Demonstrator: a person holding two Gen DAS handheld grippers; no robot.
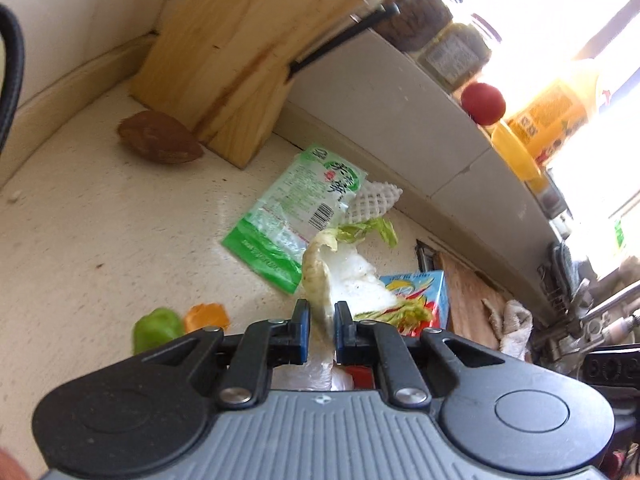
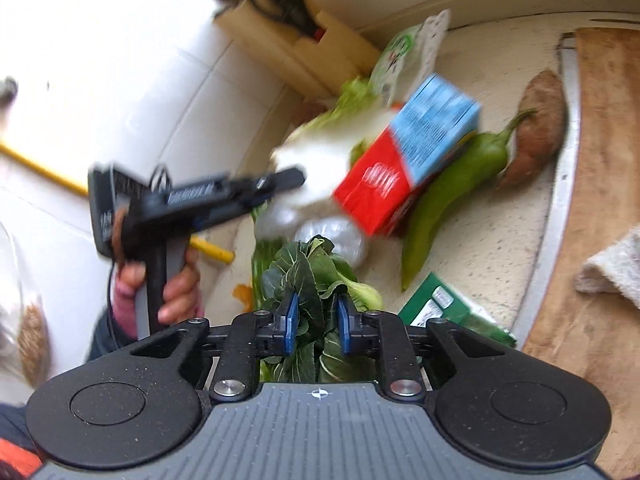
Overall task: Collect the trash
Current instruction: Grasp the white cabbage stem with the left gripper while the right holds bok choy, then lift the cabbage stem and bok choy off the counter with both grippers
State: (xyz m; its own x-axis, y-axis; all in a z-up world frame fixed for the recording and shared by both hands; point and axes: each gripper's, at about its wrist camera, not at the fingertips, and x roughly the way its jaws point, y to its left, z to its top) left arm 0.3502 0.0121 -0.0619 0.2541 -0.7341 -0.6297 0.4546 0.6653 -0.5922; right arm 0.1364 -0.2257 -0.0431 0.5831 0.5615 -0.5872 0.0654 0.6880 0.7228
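Note:
My left gripper (image 1: 320, 312) is shut on a pale cabbage leaf (image 1: 316, 268), which hangs above the counter. In the right wrist view the same gripper (image 2: 294, 178) is blurred, with the white leaf (image 2: 320, 152) at its tip and a hand on its handle. Behind the leaf lie a green plastic wrapper (image 1: 288, 216), a white foam net (image 1: 372, 200) and a blue and red carton (image 1: 420, 292). The carton (image 2: 412, 152) is tilted over a crumpled clear bag (image 2: 340, 236). My right gripper (image 2: 316, 316) is shut on a dark green bok choy (image 2: 312, 272).
A wooden knife block (image 1: 240, 52) stands in the corner beside a brown sweet potato (image 1: 160, 140). A long green pepper (image 2: 452, 200), another sweet potato (image 2: 536, 132) and a green packet (image 2: 448, 312) lie nearby. A cutting board (image 2: 600, 200) holds a cloth (image 2: 612, 268). The shelf (image 1: 400, 120) carries jars.

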